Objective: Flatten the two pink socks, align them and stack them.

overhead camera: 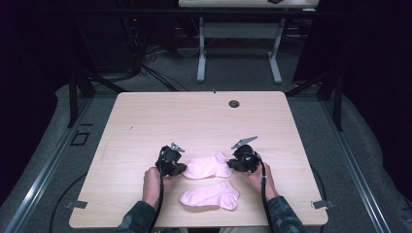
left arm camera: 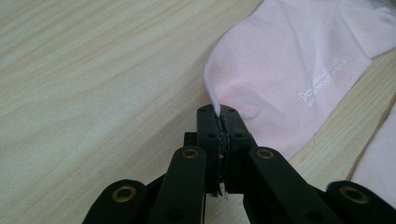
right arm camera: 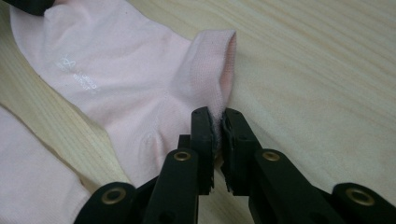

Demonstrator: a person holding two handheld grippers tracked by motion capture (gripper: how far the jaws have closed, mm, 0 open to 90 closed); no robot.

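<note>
L gripper (overhead camera: 178, 168): low on the pale wood-grain surface (overhead camera: 194, 116), near front edge, left of centre. Jaws clenched on the toe-end edge of the upper pink cotton ankle sock (overhead camera: 208, 167); in left gripper view a thin fold of fabric is pinched between the two black jaws, rest of the sock (left arm camera: 289, 79) lying flat on surface, white printed logo visible.

Centre: upper sock lies between the two grippers, flat. Second pink ankle sock (overhead camera: 210, 196) lies just nearer the person, close to front edge, untouched; the two socks just beside each other, contact unclear.

R gripper (overhead camera: 232, 163): at cuff end of upper sock. In right gripper view jaws nearly together w/ cuff rim (right arm camera: 224, 70) caught between them; narrow gap remains. Grip looks light.
</note>
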